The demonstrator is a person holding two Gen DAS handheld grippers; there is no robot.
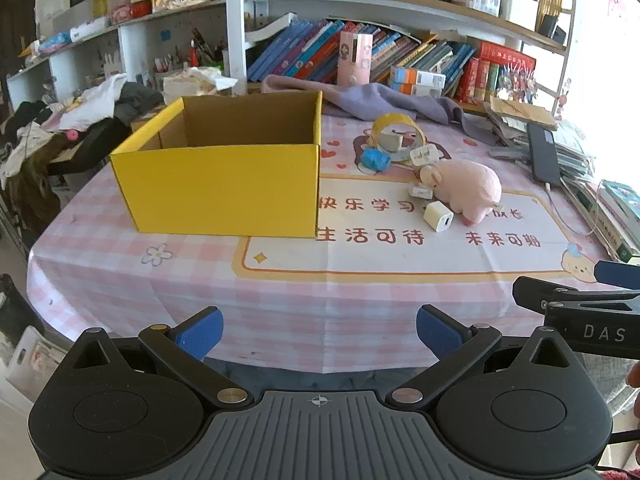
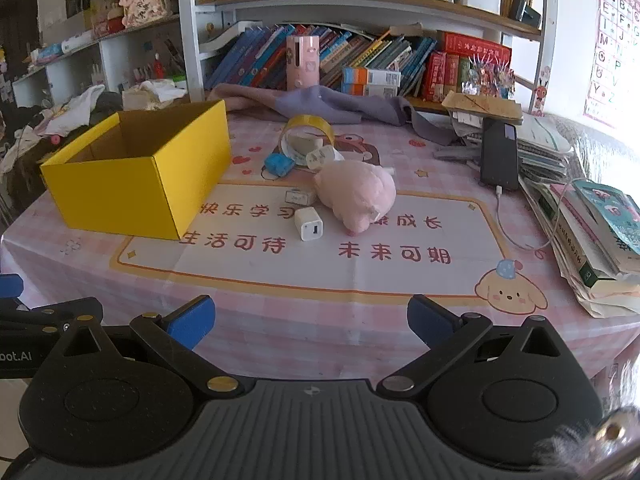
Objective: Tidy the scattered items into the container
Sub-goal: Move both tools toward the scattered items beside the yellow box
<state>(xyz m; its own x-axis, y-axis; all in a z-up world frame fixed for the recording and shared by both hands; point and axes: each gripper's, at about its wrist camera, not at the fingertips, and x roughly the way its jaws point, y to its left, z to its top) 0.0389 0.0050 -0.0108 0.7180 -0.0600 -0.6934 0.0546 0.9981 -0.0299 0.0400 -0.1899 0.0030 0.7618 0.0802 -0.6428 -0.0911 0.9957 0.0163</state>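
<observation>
An open yellow cardboard box [image 1: 216, 188] [image 2: 132, 184] stands on the left of the pink checked table; it looks empty. To its right lie a pink plush pig [image 1: 466, 188] [image 2: 356, 194], a white charger cube [image 1: 439, 217] [image 2: 309, 224], a small white label block [image 1: 420, 191] [image 2: 298, 197], a blue object [image 1: 375, 159] [image 2: 279, 165], a yellow tape roll [image 1: 396, 132] [image 2: 308, 132] and a white plug [image 1: 425, 156] [image 2: 320, 157]. My left gripper [image 1: 319, 334] is open and empty at the table's near edge. My right gripper [image 2: 311, 320] is open and empty beside it.
A purple cloth [image 2: 320, 104] lies at the back. A black phone [image 2: 499, 154] on a charging cable and stacked books [image 2: 592, 232] fill the right side. Bookshelves [image 1: 360, 52] rise behind the table. Clothes [image 1: 80, 116] pile up left of the box.
</observation>
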